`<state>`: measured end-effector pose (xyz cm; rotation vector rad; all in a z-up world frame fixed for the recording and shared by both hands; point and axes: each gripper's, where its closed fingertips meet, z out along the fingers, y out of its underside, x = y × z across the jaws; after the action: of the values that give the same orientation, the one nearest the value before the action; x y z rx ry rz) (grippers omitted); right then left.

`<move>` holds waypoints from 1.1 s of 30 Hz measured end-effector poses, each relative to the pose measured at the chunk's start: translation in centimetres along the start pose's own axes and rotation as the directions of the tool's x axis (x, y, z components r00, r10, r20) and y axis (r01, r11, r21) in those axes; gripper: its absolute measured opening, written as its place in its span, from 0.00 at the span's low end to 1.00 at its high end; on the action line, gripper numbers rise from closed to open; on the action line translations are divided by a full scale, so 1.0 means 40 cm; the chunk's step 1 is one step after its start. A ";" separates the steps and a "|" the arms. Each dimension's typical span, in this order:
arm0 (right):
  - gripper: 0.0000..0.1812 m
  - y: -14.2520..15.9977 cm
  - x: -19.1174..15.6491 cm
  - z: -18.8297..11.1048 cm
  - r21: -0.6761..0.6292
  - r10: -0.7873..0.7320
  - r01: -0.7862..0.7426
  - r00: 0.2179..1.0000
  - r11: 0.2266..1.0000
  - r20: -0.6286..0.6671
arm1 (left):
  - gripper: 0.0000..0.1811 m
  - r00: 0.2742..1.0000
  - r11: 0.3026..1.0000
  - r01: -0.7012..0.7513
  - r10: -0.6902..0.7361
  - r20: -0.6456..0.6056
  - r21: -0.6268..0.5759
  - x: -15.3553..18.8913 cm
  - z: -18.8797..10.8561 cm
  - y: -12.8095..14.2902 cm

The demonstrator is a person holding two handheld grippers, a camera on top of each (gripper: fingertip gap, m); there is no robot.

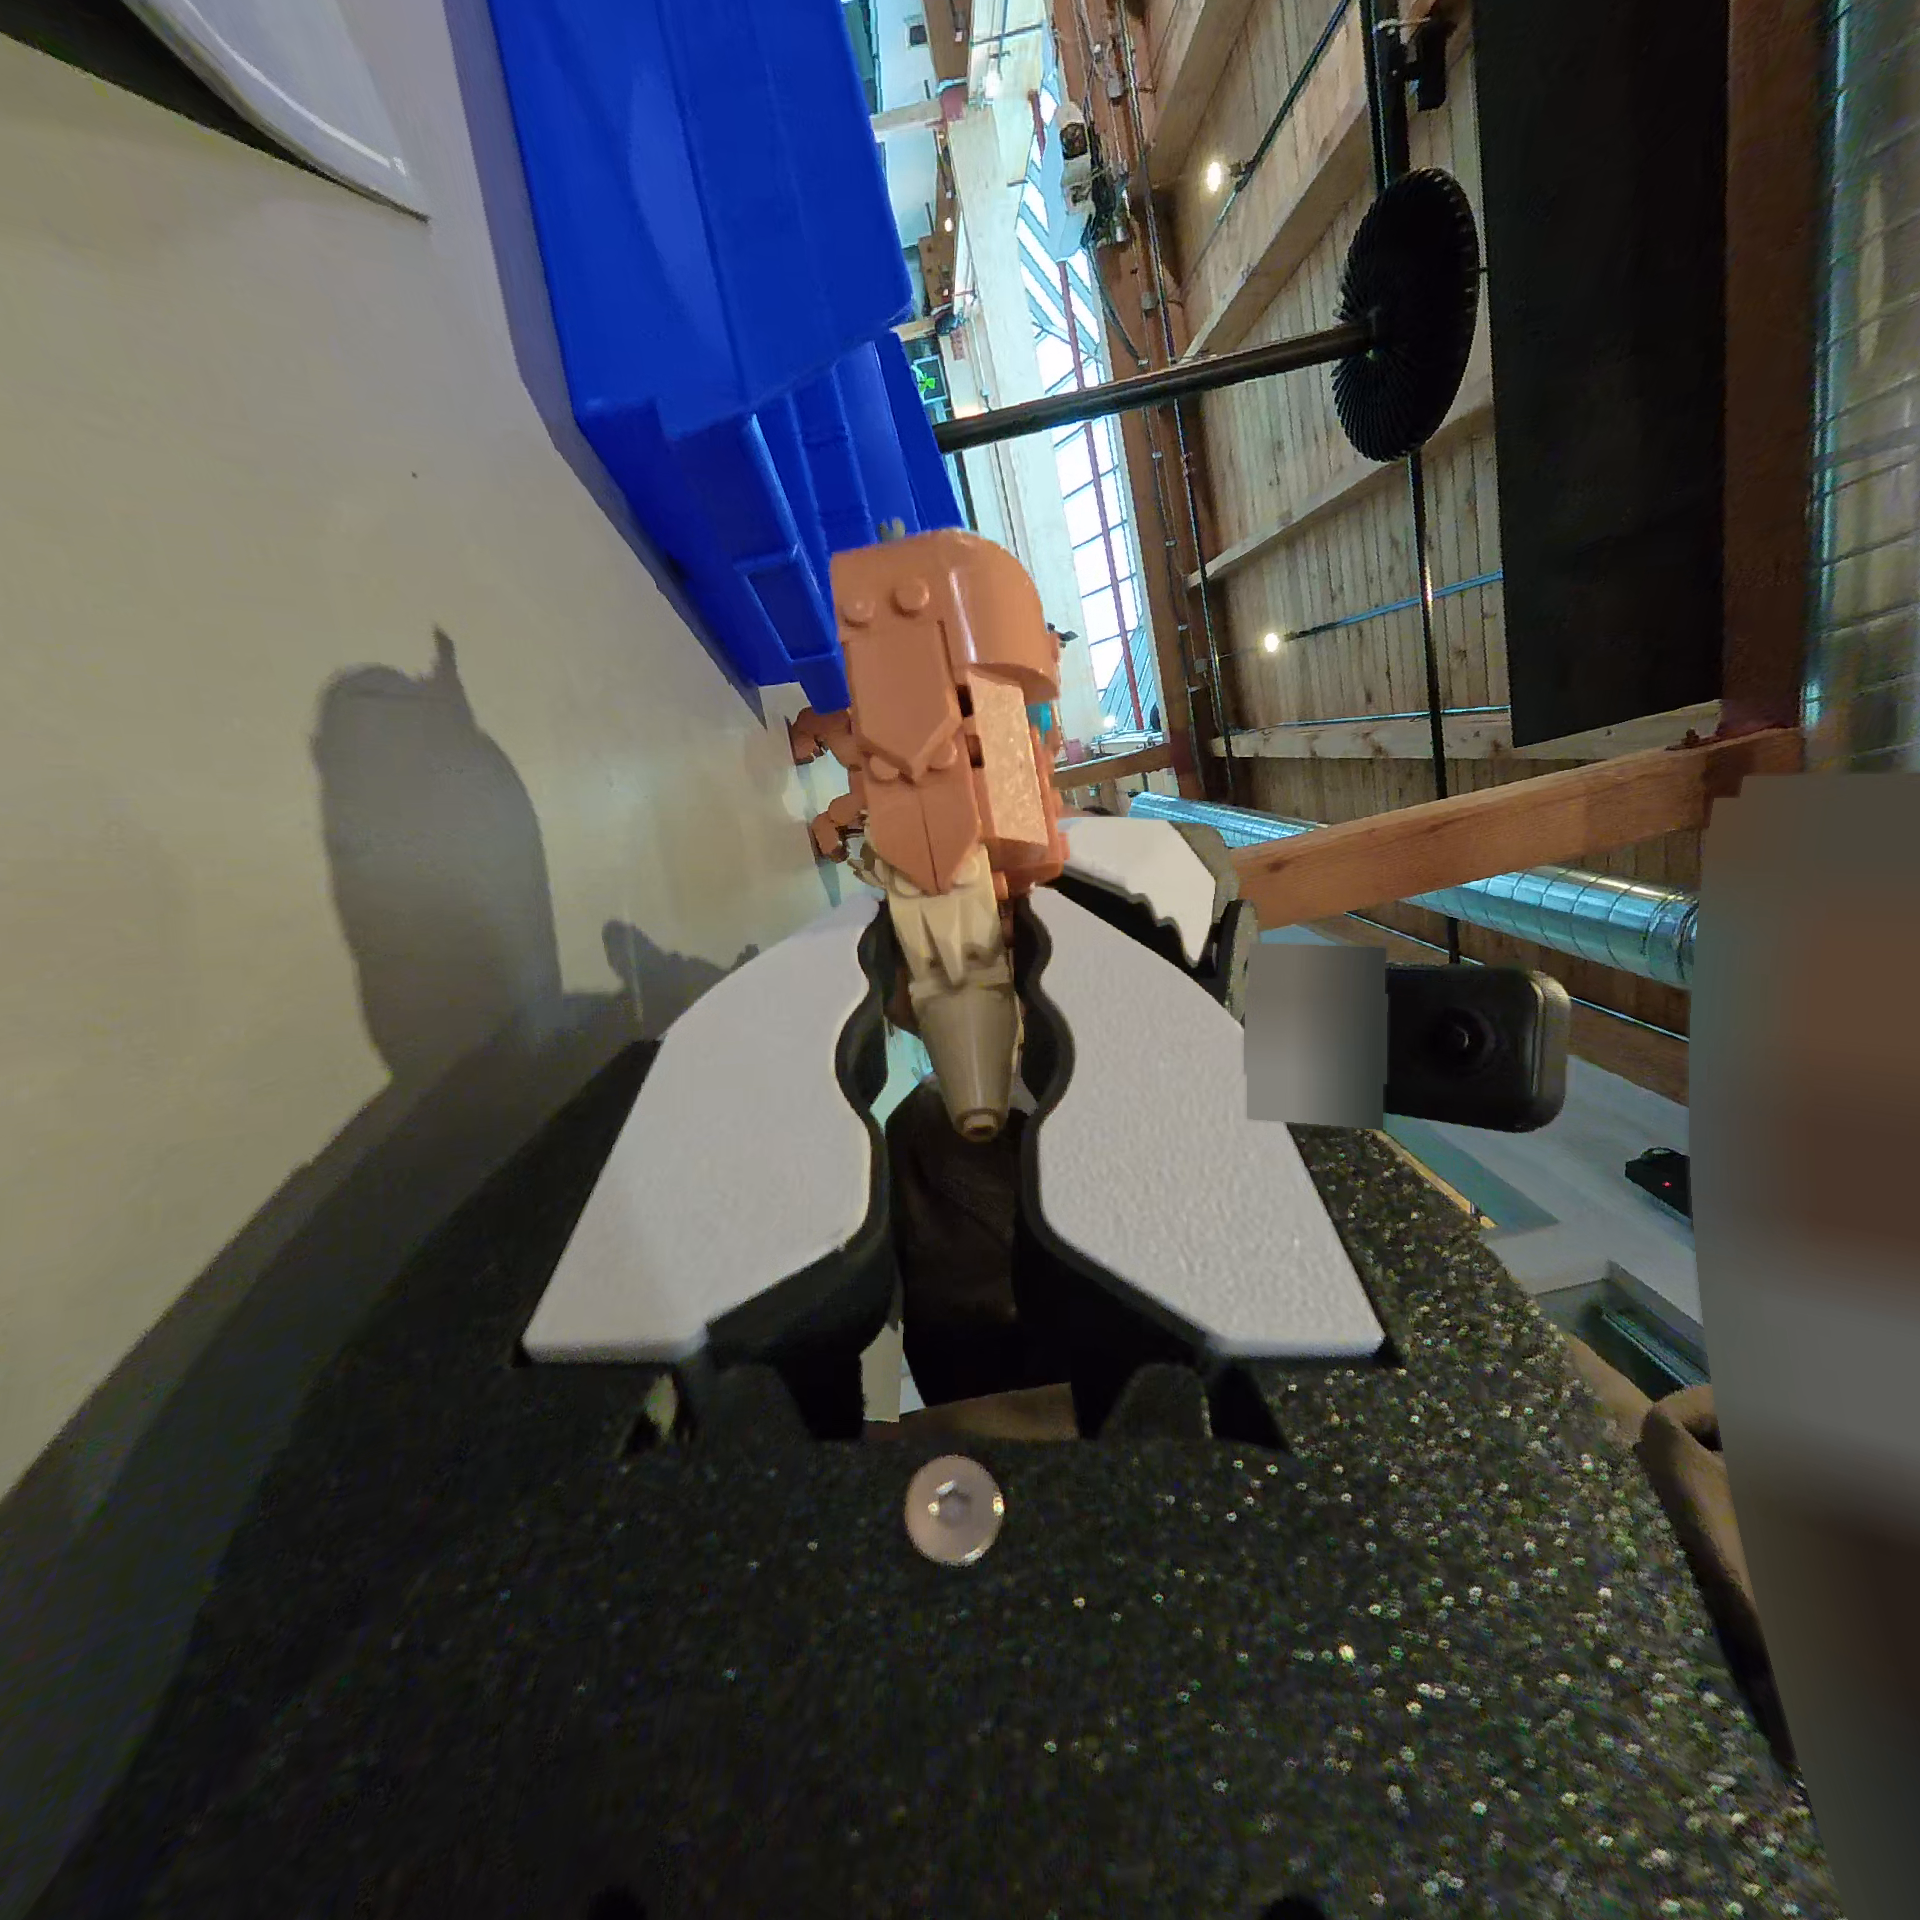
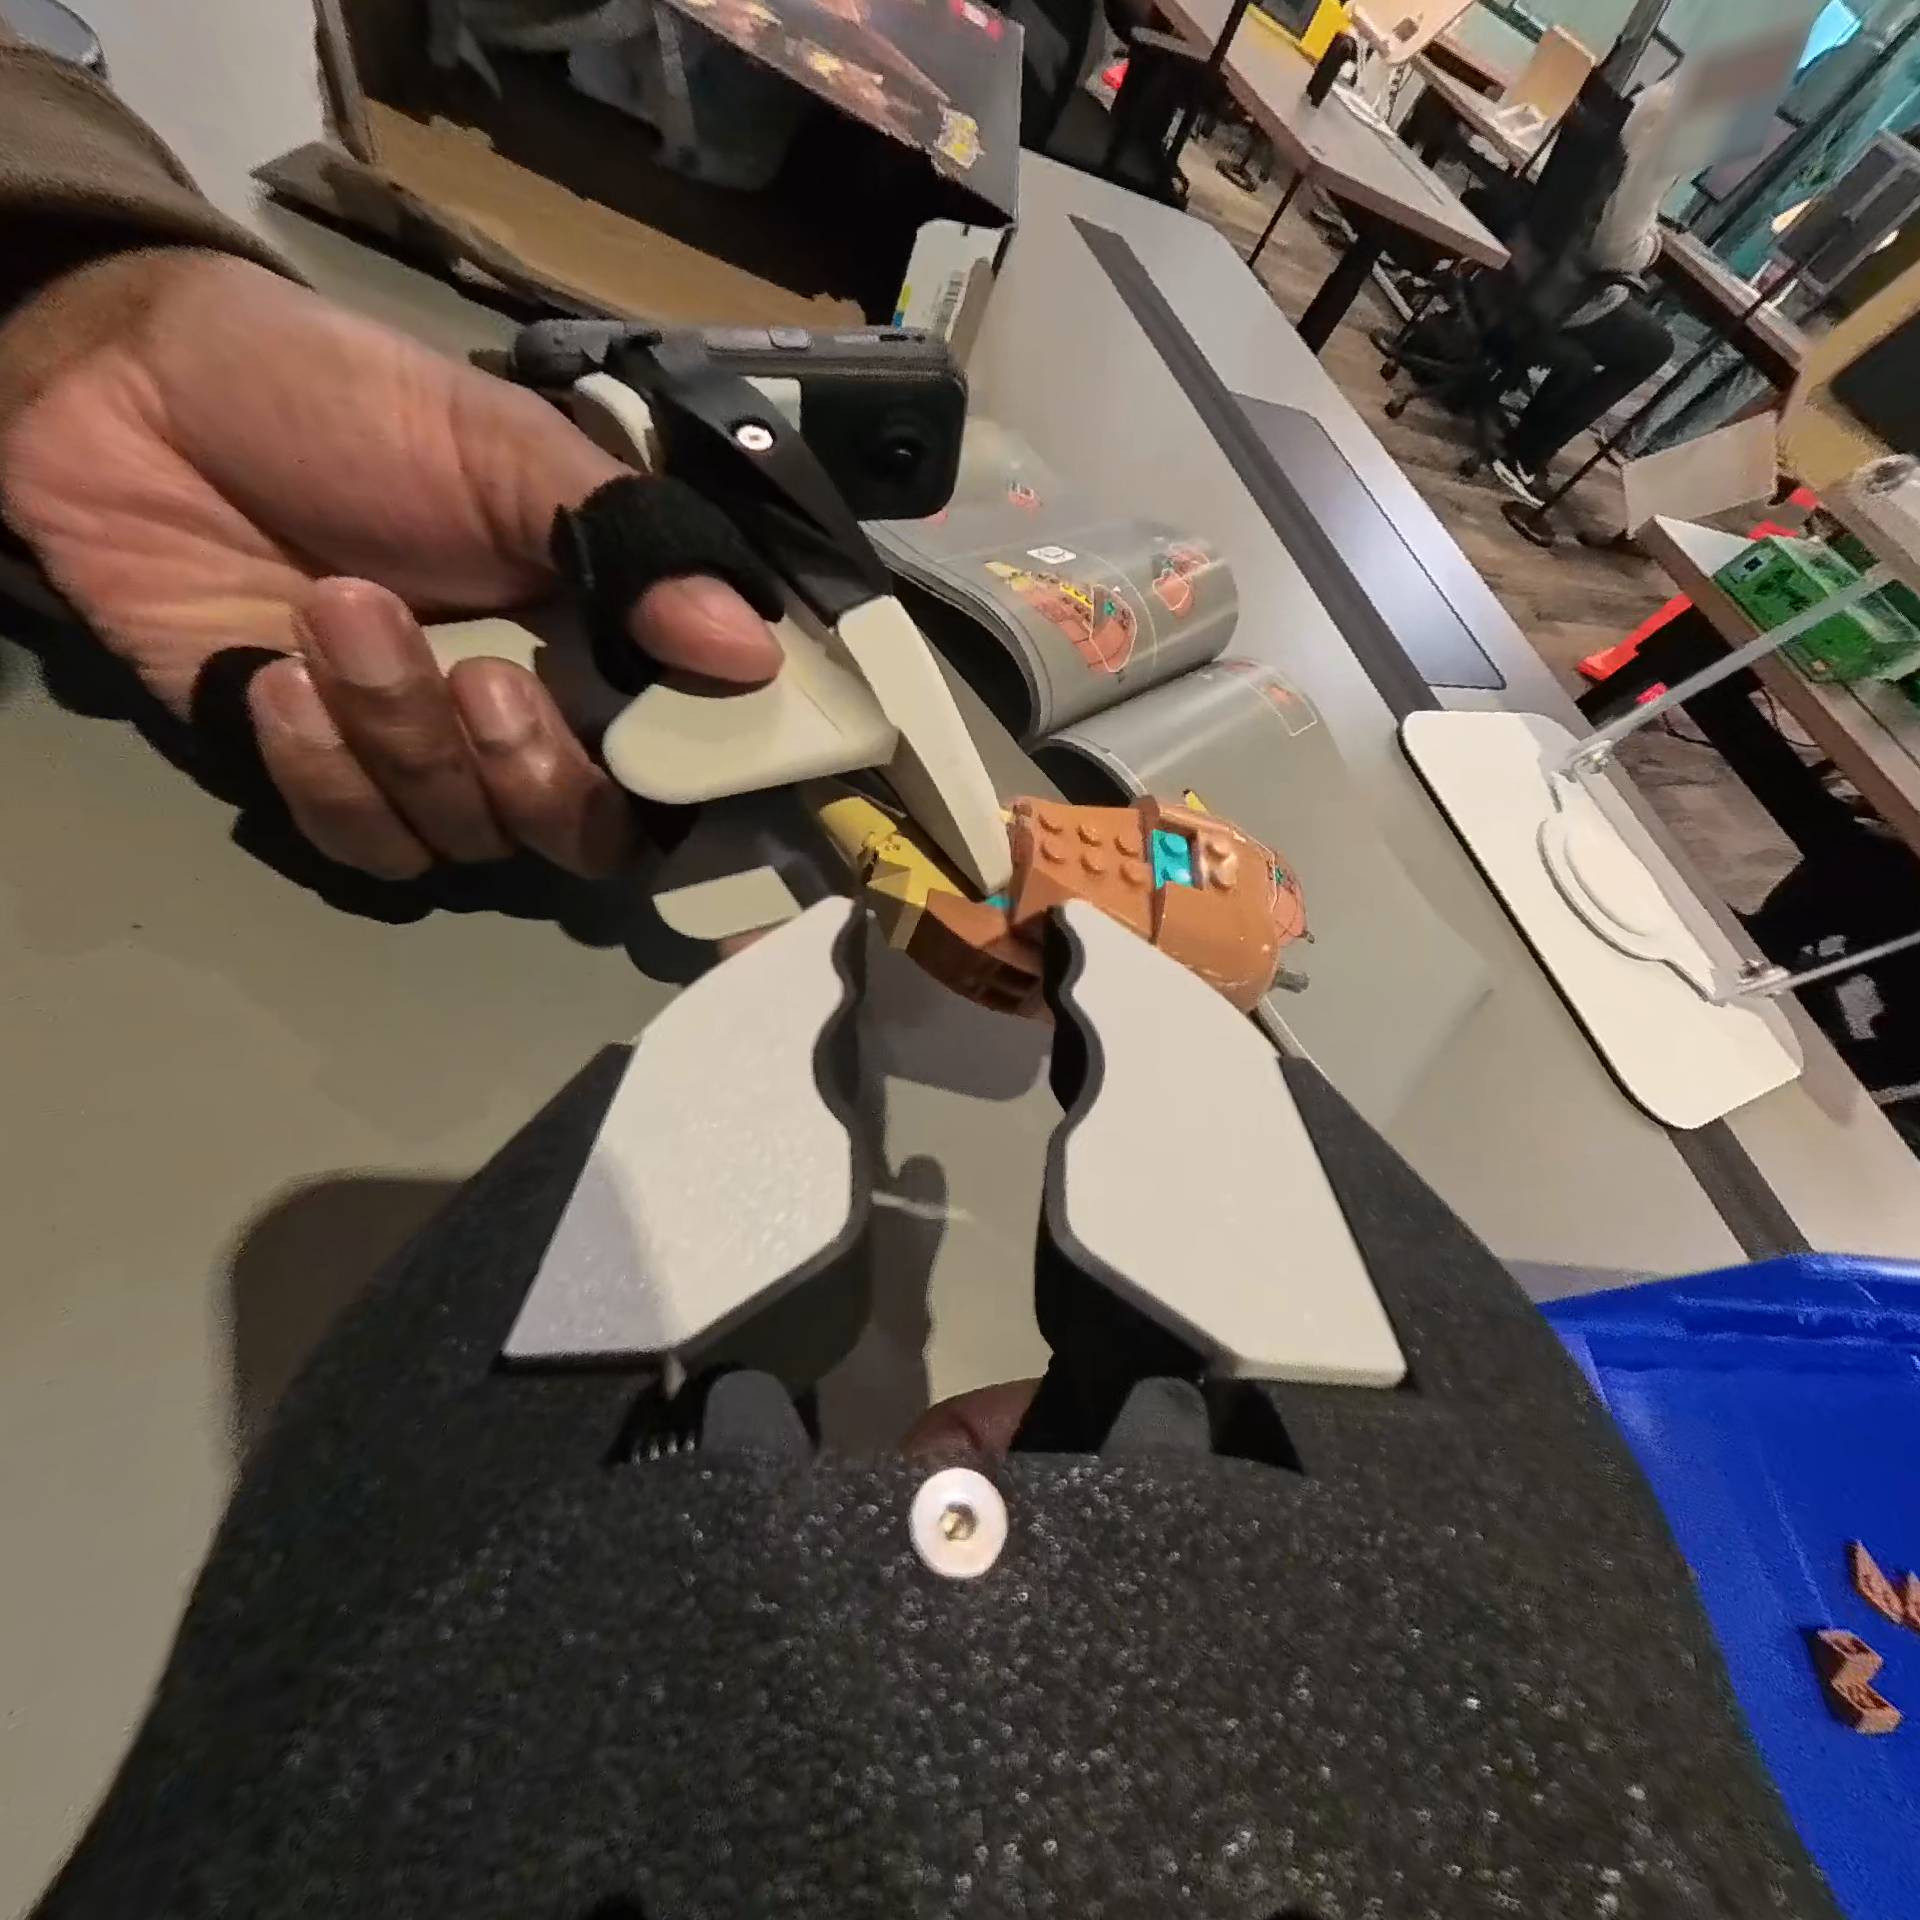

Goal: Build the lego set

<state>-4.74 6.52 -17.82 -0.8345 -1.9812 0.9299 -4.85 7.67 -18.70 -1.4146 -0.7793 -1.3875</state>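
Note:
A brown-orange lego model with a tan cone end (image 1: pixel 940 727) is held between both grippers above the grey table (image 2: pixel 156 987). My left gripper (image 1: pixel 951 925) is shut on the model's tan end, and the brown body sticks out past its white fingers. In the right wrist view a hand (image 2: pixel 260 499) holds that left gripper (image 2: pixel 982 868), pinching the model (image 2: pixel 1174 894) from above. My right gripper (image 2: pixel 956 925) has its tips on both sides of the model's brown underside and looks closed on it. The right gripper's camera (image 1: pixel 1475 1049) shows in the left wrist view.
A blue bin (image 2: pixel 1745 1455) at lower right holds loose brown pieces (image 2: pixel 1860 1694); it also shows in the left wrist view (image 1: pixel 707 260). An open instruction booklet (image 2: pixel 1132 623) lies behind the model, with the set's box (image 2: pixel 727 104) beyond. A white base with a clear stand (image 2: pixel 1507 852) sits on the right. The grippers are tip to tip, or close to it.

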 end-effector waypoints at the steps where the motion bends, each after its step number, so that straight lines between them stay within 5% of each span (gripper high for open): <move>1: 0.18 0.002 0.000 0.001 -0.005 -0.001 0.001 1.000 1.000 -0.001 | 0.12 1.000 1.000 0.001 -0.001 0.000 0.000 -0.001 0.000 0.000; 12: 0.19 -0.011 -0.008 -0.009 0.030 -0.040 0.039 0.999 0.999 0.010 | 0.12 1.000 1.000 0.000 0.000 -0.001 0.003 0.000 -0.001 -0.002; 17: 0.21 -0.016 0.024 -0.035 0.096 -0.199 0.209 0.974 0.973 -0.107 | 0.12 1.000 1.000 0.001 -0.001 -0.003 0.006 0.002 -0.003 -0.005; 23: 0.26 0.008 0.037 -0.039 0.038 -0.577 0.610 0.766 0.791 -0.284 | 0.12 1.000 1.000 -0.001 0.001 -0.001 0.013 0.005 -0.005 -0.011; 33: 0.30 0.014 0.035 0.029 -0.074 -0.775 0.809 0.525 0.582 -0.351 | 0.12 1.000 1.000 0.001 -0.001 0.002 -0.001 0.002 -0.001 -0.004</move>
<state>-6.27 7.56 -18.28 0.0512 -1.6802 0.2779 -5.01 7.67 -18.58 -1.4173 -0.7811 -1.3876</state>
